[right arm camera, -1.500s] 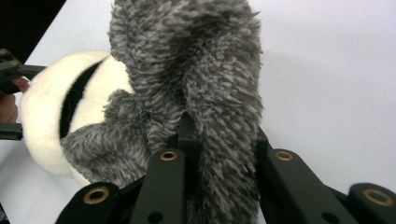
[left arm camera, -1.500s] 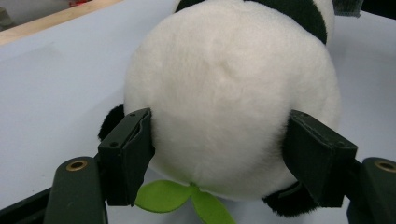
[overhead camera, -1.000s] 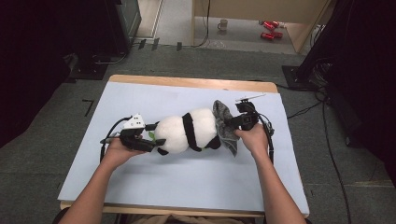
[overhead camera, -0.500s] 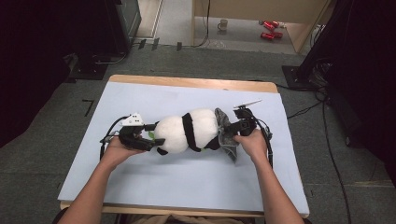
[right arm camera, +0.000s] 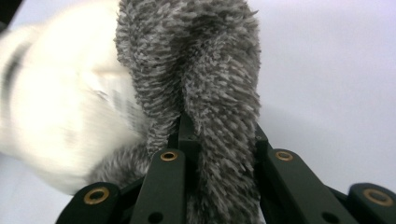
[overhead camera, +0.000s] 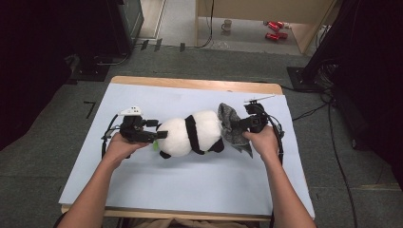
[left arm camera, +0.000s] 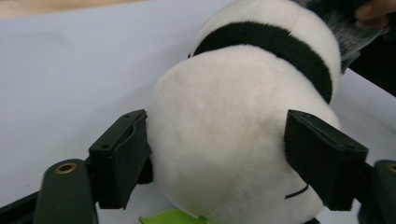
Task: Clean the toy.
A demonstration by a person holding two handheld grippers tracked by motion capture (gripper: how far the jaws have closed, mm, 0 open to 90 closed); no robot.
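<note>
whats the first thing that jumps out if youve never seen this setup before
A black-and-white panda plush lies across the middle of the pale blue table mat. The left gripper straddles its white end, jaws just opened wide with the plush between them. At the other end, the right gripper is shut on a shaggy grey cloth that sits against the plush.

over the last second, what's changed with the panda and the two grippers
The left gripper has just been opening its fingers; the panda sits between them, with a gap at one side. The right gripper lifted the grey fuzzy cloth slightly, still pinched. The panda stayed put on the table.
</note>
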